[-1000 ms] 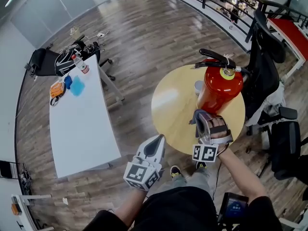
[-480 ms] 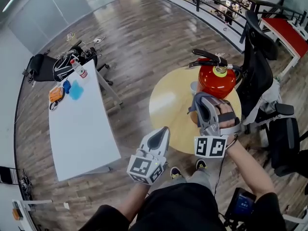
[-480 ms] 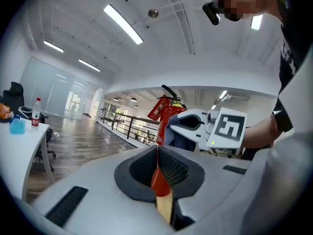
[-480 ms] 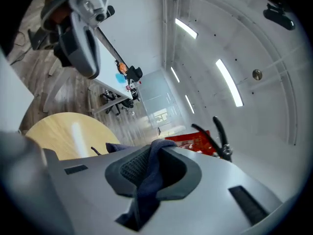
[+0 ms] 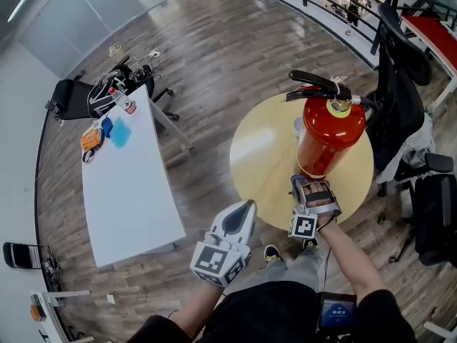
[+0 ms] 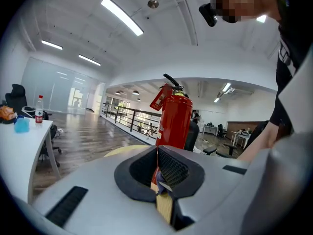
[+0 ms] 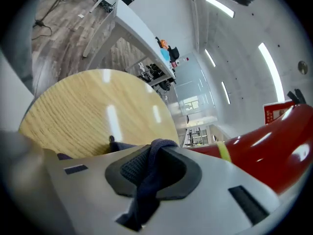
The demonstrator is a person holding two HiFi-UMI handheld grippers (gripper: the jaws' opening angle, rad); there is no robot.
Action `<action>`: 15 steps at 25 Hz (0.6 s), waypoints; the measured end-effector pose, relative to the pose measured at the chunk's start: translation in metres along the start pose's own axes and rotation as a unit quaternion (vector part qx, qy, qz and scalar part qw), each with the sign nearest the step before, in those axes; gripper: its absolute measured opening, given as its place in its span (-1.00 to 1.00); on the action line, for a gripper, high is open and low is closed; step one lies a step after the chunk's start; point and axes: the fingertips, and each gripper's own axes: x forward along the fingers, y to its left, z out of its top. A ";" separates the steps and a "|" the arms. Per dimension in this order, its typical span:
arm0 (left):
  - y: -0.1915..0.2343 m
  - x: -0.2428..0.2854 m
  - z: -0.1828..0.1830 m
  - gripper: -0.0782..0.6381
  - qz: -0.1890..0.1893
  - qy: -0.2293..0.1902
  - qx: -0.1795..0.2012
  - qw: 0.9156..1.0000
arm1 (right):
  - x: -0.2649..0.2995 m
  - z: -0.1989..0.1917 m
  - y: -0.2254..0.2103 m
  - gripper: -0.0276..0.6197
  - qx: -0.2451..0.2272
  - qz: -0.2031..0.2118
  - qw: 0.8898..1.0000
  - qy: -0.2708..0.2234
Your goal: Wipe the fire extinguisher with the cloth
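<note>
A red fire extinguisher point(image 5: 330, 138) with a black handle stands upright on the round wooden table point(image 5: 260, 159). My right gripper point(image 5: 309, 186) is low at its base on the near side, shut on a dark blue cloth point(image 5: 295, 183). In the right gripper view the cloth point(image 7: 149, 173) is bunched between the jaws of the right gripper point(image 7: 152, 165), and the red extinguisher body point(image 7: 266, 153) lies close on the right. My left gripper point(image 5: 245, 209) hangs off the table's near edge, shut and holding nothing. From the left gripper point(image 6: 159, 173) the extinguisher point(image 6: 176, 119) stands straight ahead.
A long white table point(image 5: 132, 184) at the left carries a bottle point(image 5: 123, 98), a blue object and an orange one. Black office chairs point(image 5: 400, 98) crowd the right side. A white cup point(image 5: 298, 127) sits behind the extinguisher. A railing runs along the far edge of the wooden floor.
My right gripper rose up the extinguisher's side with the cloth, then slid down to its base. The left gripper stayed off the table edge.
</note>
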 end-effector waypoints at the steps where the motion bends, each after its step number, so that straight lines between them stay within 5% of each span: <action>1: 0.001 0.000 -0.001 -0.71 0.003 0.001 0.001 1.000 | 0.002 -0.003 0.008 -0.75 -0.007 0.001 1.000 -0.002; 15: -0.041 0.043 -0.006 -0.71 0.007 0.003 -0.008 1.000 | -0.035 -0.068 0.026 -0.75 -0.164 0.009 0.981 -0.105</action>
